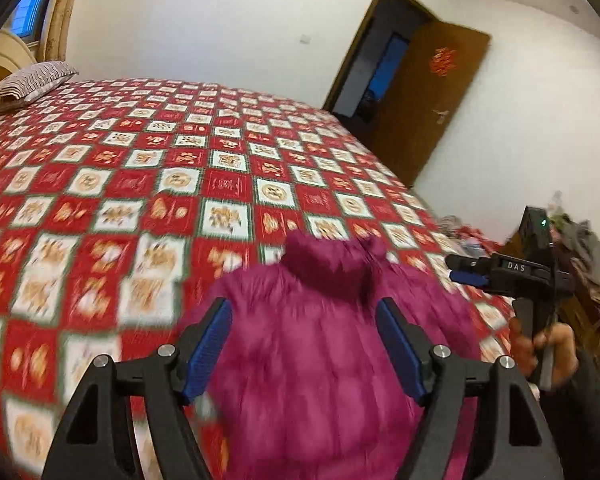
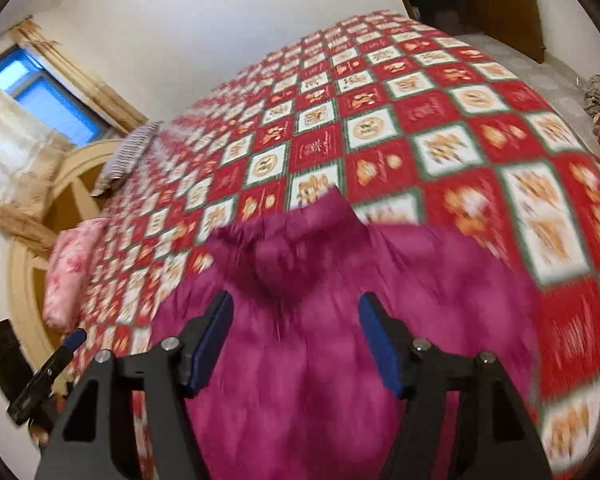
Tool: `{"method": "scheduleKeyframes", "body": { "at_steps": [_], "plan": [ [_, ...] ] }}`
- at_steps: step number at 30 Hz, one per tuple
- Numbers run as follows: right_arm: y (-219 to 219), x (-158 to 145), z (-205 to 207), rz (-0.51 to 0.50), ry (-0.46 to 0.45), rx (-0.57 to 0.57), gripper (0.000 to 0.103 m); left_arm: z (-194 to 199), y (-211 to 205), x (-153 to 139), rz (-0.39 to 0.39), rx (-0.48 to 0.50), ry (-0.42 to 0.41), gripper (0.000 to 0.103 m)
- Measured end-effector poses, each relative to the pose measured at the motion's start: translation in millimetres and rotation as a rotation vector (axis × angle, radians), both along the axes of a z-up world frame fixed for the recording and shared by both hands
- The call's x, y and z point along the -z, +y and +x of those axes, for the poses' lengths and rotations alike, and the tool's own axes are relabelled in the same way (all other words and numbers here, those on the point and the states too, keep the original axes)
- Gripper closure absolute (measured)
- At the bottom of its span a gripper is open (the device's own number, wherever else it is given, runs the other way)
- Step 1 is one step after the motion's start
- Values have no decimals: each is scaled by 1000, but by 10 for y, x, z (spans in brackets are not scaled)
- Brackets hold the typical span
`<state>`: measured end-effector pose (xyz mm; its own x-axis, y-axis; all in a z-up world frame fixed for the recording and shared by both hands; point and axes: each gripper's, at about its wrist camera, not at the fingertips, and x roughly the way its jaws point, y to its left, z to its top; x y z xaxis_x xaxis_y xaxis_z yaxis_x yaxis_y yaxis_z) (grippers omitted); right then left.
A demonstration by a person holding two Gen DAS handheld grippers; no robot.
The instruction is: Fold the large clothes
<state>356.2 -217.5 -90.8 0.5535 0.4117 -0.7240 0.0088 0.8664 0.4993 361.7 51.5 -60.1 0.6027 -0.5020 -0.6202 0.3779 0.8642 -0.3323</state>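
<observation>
Red-and-white checked bedspread covers a wide bed, a striped pillow at its far left corner. Nearer, the left gripper hovers with jaws spread wide, holding nothing, above a magenta puffer jacket lying on the near edge, collar pointing away. To the right, the right gripper is equally wide and empty. The jacket looks light, puffy and slippery (likely springy), so pinching seams at shoulders or hem seems safest.
</observation>
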Motion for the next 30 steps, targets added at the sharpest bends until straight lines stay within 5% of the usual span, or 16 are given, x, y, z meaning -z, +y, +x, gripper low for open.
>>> {"method": "scheduleKeyframes", "body": {
  "at_steps": [6,9,11,13,17,23,29,30],
  "plan": [
    [326,354,820,-73,139,12,33,584,-532,172,202,-19,-54,28],
    [441,531,971,-145,197,-42,33,757,-561,242,179,-17,-2,28],
    [438,611,908,-212,222,-91,42,870,-564,265,157,-32,25,28],
    [333,594,723,-273,196,-112,70,965,-596,275,159,-51,34,28],
    [-13,608,425,-372,176,-98,76,1135,-794,303,196,-52,47,28],
    [-485,897,258,-250,166,-10,80,1306,-1369,515,333,-41,62,28],
    [-486,445,134,-119,8,47,74,1375,-1434,814,433,-83,134,28],
    [-430,331,130,-116,-32,37,66,1348,-1429,854,443,-67,147,29]
  ]
}}
